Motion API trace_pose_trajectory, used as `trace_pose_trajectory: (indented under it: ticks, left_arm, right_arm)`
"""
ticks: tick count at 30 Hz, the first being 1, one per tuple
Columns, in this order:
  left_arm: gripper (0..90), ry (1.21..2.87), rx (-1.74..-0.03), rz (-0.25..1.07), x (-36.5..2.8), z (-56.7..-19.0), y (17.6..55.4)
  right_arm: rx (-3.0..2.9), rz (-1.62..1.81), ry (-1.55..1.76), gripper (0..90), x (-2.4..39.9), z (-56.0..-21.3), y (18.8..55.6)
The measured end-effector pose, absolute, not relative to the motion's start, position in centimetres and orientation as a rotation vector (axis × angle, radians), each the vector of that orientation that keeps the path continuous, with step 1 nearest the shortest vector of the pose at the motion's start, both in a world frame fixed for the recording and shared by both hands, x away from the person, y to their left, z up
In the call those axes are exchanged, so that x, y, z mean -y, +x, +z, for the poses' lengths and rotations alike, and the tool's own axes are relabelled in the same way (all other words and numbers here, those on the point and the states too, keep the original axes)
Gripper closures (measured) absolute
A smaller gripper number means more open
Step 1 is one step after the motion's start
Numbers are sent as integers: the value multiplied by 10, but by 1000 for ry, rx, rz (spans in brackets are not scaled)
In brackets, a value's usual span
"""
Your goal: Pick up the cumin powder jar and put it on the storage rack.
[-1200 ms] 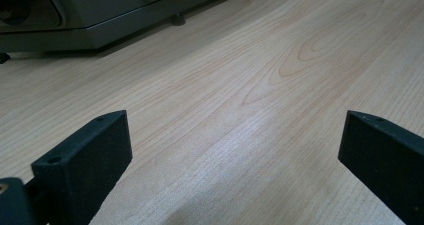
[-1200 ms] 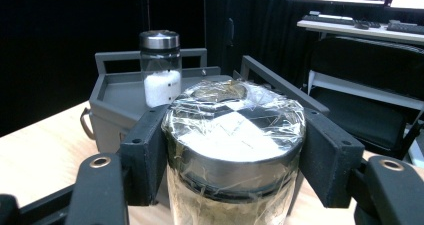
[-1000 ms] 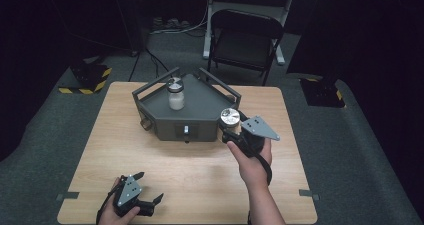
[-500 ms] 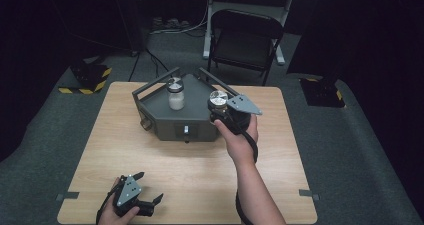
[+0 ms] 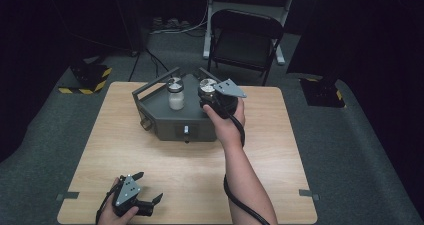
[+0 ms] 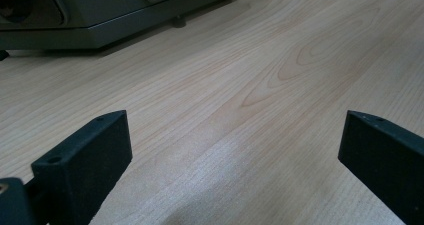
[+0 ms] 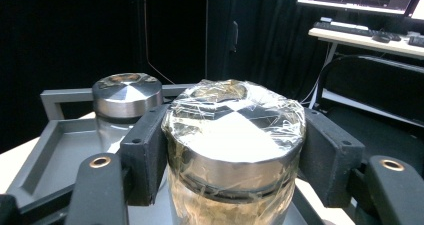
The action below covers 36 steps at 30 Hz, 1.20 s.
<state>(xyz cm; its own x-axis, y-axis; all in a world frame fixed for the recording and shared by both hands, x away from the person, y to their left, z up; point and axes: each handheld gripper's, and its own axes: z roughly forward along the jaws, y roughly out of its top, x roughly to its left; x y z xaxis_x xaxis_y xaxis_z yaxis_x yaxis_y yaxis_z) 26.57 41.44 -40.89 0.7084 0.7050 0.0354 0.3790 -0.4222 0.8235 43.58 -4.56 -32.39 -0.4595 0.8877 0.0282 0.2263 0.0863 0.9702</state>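
My right claw is pinching a jar by its lid, one black jaw pressed on each side. The jar has a round, bright metal lid with a quartered black-and-white mark on top, and crinkled clear film wraps the lid and the glass below it. The contents look pale and brownish; I cannot tell more. In the high view my right claw holds this jar over the right rear part of the grey tray, which sits at the far middle of the wooden table. A second jar, with a plain metal lid and white contents, stands upright in the tray just beside the held one, to its left.

A second ago my right claw and jar were off the tray's right front corner; they have since moved in over the tray.

My left claw rests near the table's near edge, jaws spread wide, nothing between them, unmoved.
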Motion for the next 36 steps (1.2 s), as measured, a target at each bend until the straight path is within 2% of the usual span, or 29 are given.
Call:
trace_pose_trajectory:
  ticks: [17, 36]
  left_arm:
    - [10, 2048, -823, 477, -415, -410, 265]
    - [10, 2045, -826, 470, -416, -410, 265]
  right_arm:
    - [-1790, 1405, 1142, 355, 32, -347, 461]
    - [-1779, 1450, 1174, 351, 39, -353, 465]
